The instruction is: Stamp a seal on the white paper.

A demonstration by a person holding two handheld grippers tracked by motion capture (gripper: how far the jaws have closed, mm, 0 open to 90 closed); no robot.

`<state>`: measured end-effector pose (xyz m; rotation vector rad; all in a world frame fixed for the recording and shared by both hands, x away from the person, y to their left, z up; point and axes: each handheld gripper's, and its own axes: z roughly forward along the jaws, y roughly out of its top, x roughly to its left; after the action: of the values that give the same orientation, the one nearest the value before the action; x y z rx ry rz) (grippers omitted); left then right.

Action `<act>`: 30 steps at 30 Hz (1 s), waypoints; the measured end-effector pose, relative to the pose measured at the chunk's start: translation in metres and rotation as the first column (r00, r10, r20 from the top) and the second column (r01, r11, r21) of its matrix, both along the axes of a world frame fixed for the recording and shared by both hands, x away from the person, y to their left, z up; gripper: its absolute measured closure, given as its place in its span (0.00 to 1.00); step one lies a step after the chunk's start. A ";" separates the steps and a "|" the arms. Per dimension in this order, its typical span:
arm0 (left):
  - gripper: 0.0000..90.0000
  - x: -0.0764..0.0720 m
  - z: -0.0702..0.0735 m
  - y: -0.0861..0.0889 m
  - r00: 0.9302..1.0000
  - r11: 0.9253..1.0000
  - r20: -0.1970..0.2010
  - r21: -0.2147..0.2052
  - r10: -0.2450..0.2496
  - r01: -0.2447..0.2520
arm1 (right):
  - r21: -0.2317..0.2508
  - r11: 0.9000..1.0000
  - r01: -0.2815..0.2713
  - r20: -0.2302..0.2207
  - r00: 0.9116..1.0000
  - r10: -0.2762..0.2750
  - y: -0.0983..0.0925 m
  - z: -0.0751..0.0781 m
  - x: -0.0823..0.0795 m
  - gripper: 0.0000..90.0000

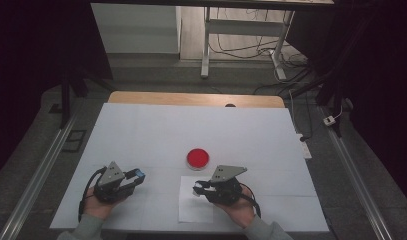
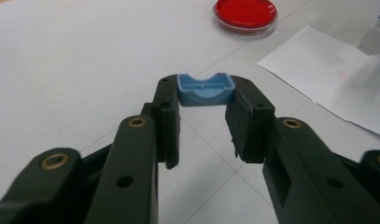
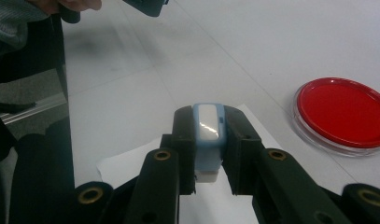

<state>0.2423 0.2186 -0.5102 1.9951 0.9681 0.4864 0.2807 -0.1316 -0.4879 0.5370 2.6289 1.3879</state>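
Note:
My left gripper (image 1: 137, 176) is shut on a small blue cap-like piece (image 2: 205, 91) with a curved hollow, held at the jaw tips just above the white table (image 1: 141, 135). My right gripper (image 1: 197, 190) is shut on a narrow blue block with a glossy white face (image 3: 209, 123), which hangs over a white sheet of paper (image 1: 196, 207). A round red dish with a clear rim (image 1: 197, 158) lies flat on the table just beyond and between the two grippers; in the right gripper view the red dish (image 3: 344, 114) sits to the right of the jaws.
The paper sheet (image 2: 337, 86) lies near the table's front edge, right of the left gripper. The left hand and its gripper (image 3: 145, 5) show at the top left of the right gripper view. Beyond the table's wooden far edge (image 1: 196, 98) are desk legs and cables.

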 end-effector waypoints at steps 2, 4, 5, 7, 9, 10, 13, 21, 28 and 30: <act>0.73 0.000 0.000 0.000 1.000 1.000 0.002 0.000 -0.001 0.001 | -0.006 1.000 -0.003 -0.002 1.000 0.003 0.001 -0.001 0.001 0.84; 0.73 0.000 0.000 0.000 1.000 1.000 0.003 0.001 -0.001 0.001 | -0.012 1.000 -0.005 -0.005 1.000 0.005 0.001 -0.003 0.001 0.84; 0.73 0.000 0.000 0.000 1.000 1.000 0.002 0.000 0.000 0.000 | -0.012 1.000 -0.007 -0.009 1.000 0.007 0.002 -0.004 0.001 0.84; 0.73 0.000 0.000 0.000 1.000 1.000 0.001 0.000 0.000 0.000 | -0.021 1.000 -0.008 -0.012 1.000 0.008 0.002 -0.006 0.001 0.84; 0.73 0.000 0.000 0.000 1.000 1.000 0.000 0.000 0.000 0.000 | -0.025 1.000 -0.008 -0.016 1.000 0.007 0.003 -0.008 0.001 0.84; 0.73 0.000 0.000 0.000 1.000 1.000 0.001 0.000 0.000 0.000 | -0.029 1.000 -0.009 -0.016 1.000 0.008 0.003 -0.009 0.002 0.84; 0.73 0.000 0.000 0.000 1.000 1.000 0.002 0.000 -0.001 0.001 | -0.039 0.999 -0.010 -0.017 1.000 0.009 0.005 -0.011 0.003 0.84; 0.73 0.000 0.000 0.000 1.000 1.000 0.004 -0.002 -0.004 0.004 | -0.052 0.999 -0.008 -0.013 1.000 0.007 0.007 -0.014 0.004 0.84; 0.73 0.000 0.000 0.000 1.000 1.000 0.003 -0.002 -0.004 0.004 | -0.059 0.998 -0.014 -0.012 1.000 0.014 0.010 -0.017 0.005 0.84; 0.73 0.000 0.000 0.000 1.000 1.000 0.003 -0.002 -0.003 0.003 | -0.067 0.998 -0.014 -0.009 1.000 0.013 0.011 -0.017 0.005 0.84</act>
<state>0.2421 0.2188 -0.5099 1.9937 0.9628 0.4866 0.2854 -0.1209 -0.5051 0.5189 2.6793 1.2987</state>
